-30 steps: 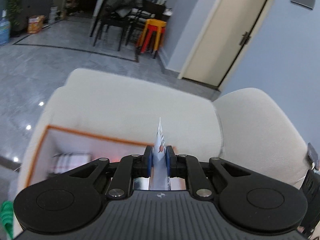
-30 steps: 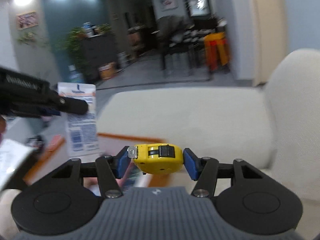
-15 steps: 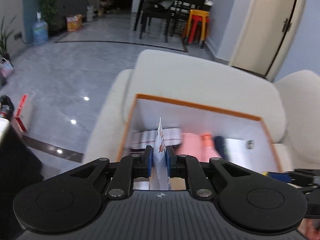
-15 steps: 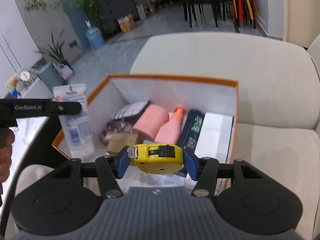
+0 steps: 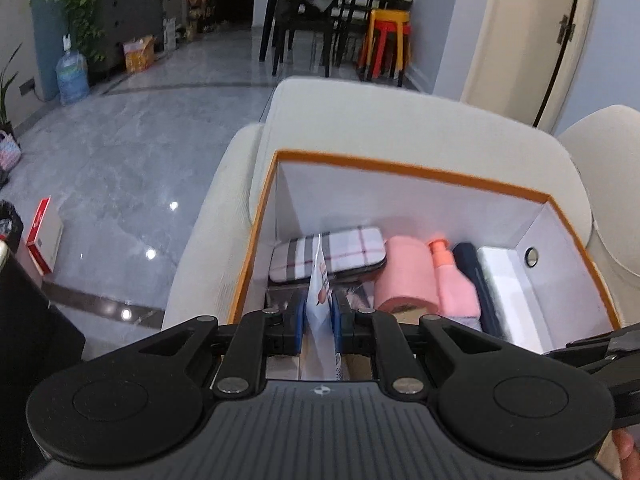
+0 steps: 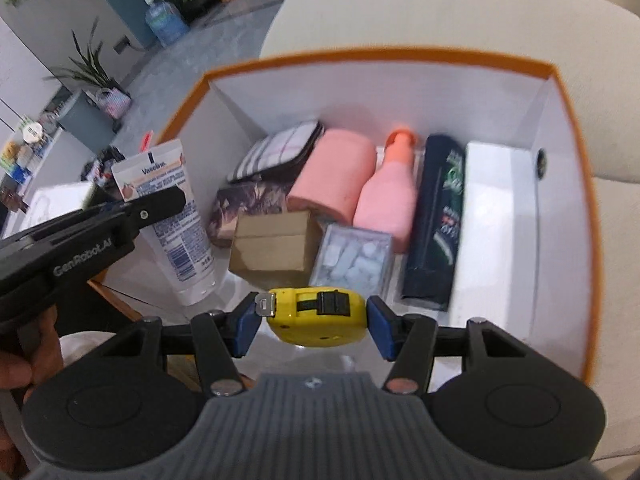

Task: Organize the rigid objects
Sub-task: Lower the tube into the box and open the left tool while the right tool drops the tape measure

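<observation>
An orange-rimmed white box (image 5: 408, 170) (image 6: 380, 58) sits on a cream sofa. My left gripper (image 5: 318, 320) is shut on the crimped end of a white lotion tube (image 5: 320, 304) (image 6: 168, 216), which hangs cap down over the box's left front corner. My right gripper (image 6: 312, 320) is shut on a yellow tape measure (image 6: 316, 316), held above the box's front edge. Inside lie a plaid case (image 5: 332, 252), a pink roll (image 6: 332, 176), a pink bottle (image 6: 386, 196), a dark bottle (image 6: 438, 216), a brown carton (image 6: 272, 246) and a clear plastic case (image 6: 352, 256).
A white inner box (image 6: 496, 232) fills the right side of the big box. Sofa cushions (image 5: 400, 124) rise behind it. Beyond are a grey tiled floor (image 5: 120, 152), dining chairs (image 5: 312, 12), stacked stools (image 5: 386, 40) and a door (image 5: 528, 32). A hand (image 6: 24, 356) holds the left gripper.
Both grippers have tilted down and come closer over the box, so its contents now fill the views. The tube and the tape measure stay gripped.
</observation>
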The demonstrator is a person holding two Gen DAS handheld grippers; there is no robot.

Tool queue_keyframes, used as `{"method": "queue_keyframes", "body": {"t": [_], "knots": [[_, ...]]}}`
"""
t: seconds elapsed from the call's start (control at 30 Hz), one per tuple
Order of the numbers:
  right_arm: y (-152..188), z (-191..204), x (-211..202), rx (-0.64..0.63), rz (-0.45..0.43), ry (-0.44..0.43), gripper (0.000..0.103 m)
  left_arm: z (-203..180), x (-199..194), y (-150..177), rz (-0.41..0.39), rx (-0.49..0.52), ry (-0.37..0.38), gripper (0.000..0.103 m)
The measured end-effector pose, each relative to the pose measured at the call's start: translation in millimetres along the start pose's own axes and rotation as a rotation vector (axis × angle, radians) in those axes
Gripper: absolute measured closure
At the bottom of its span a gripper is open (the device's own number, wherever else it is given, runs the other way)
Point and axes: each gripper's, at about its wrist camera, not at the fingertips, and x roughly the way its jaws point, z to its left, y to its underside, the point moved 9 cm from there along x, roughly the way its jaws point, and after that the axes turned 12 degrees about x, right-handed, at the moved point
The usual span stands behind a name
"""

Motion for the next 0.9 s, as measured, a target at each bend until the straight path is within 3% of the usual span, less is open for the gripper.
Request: {"method": "queue_keyframes", "body": {"t": [0.1,0.3,0.53,0.63,0.77,0.9], "knots": [[4,3,11,0.022,0.051,0.016,0.046,0,9,8,0.086,0.027,-0.026,0.087],[11,5,28,0.079,0.146,0.005,0.046,-6,6,15,0.126,0.069,-0.045,0.087],[13,9,32,0.119,0.176,-0.021,0.046,-6,-4,23,0.135,0.055,-0.022,0.086],[11,10,26,0.095,0.151,0.001,0.046,-6,-12,25,0.124,0.028,0.006,0.076],[7,10,12,0.054,0.094,0.024,0.044,-2,-33,24,0.074,-0.012,0.015,0.049],[6,6,-9,0.003,0.033,0.054,0.031,-1,-57,16,0.004,-0.047,0.022,0.043]]}}
